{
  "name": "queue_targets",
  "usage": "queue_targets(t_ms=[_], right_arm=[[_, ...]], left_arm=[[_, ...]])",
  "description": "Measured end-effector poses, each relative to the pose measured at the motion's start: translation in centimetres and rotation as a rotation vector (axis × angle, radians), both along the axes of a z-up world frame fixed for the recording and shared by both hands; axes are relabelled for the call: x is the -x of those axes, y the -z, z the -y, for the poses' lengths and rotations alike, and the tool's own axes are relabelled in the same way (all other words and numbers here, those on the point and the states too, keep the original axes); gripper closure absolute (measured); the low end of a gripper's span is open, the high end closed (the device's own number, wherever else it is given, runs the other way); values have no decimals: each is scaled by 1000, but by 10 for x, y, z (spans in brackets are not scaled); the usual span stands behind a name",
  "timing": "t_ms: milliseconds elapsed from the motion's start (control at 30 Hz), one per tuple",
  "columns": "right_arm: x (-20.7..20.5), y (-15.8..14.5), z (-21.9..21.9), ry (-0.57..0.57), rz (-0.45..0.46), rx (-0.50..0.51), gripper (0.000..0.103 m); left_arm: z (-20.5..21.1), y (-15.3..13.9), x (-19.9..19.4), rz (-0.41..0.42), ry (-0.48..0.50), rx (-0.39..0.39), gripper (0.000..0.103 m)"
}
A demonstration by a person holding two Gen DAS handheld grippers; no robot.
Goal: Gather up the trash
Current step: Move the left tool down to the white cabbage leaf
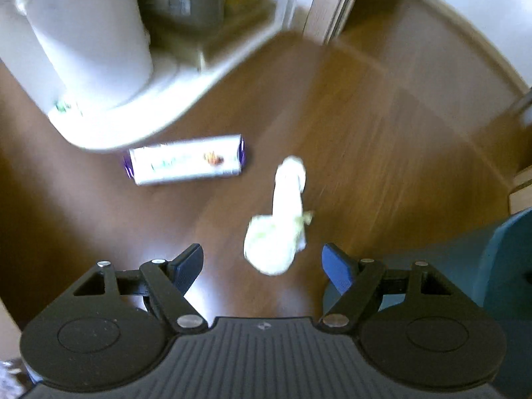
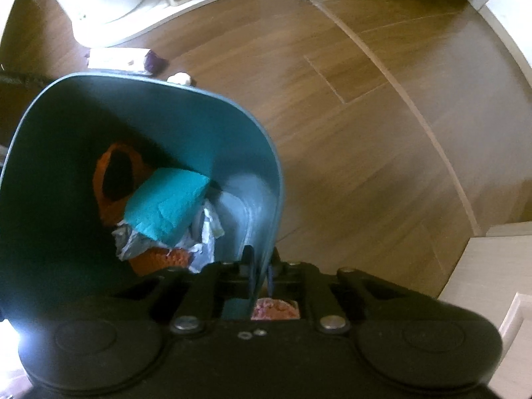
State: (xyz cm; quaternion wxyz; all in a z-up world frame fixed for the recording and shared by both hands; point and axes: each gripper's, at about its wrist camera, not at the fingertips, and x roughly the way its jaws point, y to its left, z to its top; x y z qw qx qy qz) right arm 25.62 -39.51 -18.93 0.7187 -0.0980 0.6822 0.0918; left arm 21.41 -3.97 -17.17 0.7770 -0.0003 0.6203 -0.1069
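A crumpled white tissue [image 1: 282, 219] lies on the wooden floor just ahead of my left gripper [image 1: 262, 266], which points down at it, open and empty. A white and purple snack wrapper [image 1: 186, 163] lies further off to the left. In the right wrist view my right gripper [image 2: 261, 272] is shut on the rim of a teal trash bin [image 2: 232, 126]. Inside the bin are a teal cloth [image 2: 166, 206], an orange item [image 2: 106, 179] and crumpled paper [image 2: 202, 242]. Beyond the bin the wrapper [image 2: 116, 58] and the tissue [image 2: 179, 78] show on the floor.
A white cylindrical container [image 1: 86, 33] stands on a white ledge [image 1: 133, 123] at the upper left. The teal bin's side [image 1: 498, 259] fills the left wrist view's right edge. A door frame [image 1: 329, 3] stands at the back. White furniture [image 2: 492, 266] is at the right.
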Motion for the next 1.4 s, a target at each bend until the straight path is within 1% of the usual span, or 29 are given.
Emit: queue_targets(t_ms=[100,167,267,300,400,500,600,633,700,767,867,1033,1067,1100,1133,1167,1233,1367,1400], right_arm=[[1,0,-2,1,12,17,97],[1,0,-3,8,21,25,98],[0,0,-3,22,30,33,98],[0,0,-3,24,36,37,98],[-2,0,-2,45,42,49,98],[-2,1,-1,51,34,49,98],[-3,0,-2,36,25,44,98],[-3,0,-3,31,22,45,98],[-4,1,-4,24,19,43,98],[-4,1,-4,23,18,38,98],[-3,1,-3,22,22,33,98],[-3,0,-1,21,23,23,98],[-3,0,-1,19,23,20,98],[-3,0,0,20,24,18,98],[-3,0,0,22,26,15,98],[-3,0,0,21,27,15,98],[-2,-1,0,20,31,13,98],[-2,-1,2,22,35,9,98],[-2,-1,2,23,36,9,98]], left_arm=[[5,32,1,-54,3,7,25],[11,50,3,-67,26,14,25],[20,74,3,-75,65,-6,25],[20,81,1,-85,64,-11,25],[20,105,-6,-121,56,5,25],[23,123,-13,-131,77,24,25],[29,136,-17,-132,124,51,25],[33,140,-17,-130,150,44,25],[40,149,-16,-113,186,0,25],[43,159,-17,-113,198,-23,25],[43,174,-22,-124,186,-49,25],[43,190,-28,-169,175,-20,23],[43,195,-29,-189,172,-17,23],[43,198,-29,-186,168,-21,13],[44,200,-28,-180,166,-34,10],[44,200,-28,-175,165,-38,9],[45,201,-27,-167,158,-44,9],[45,201,-25,-179,136,-49,10],[44,200,-24,-177,133,-47,14]])
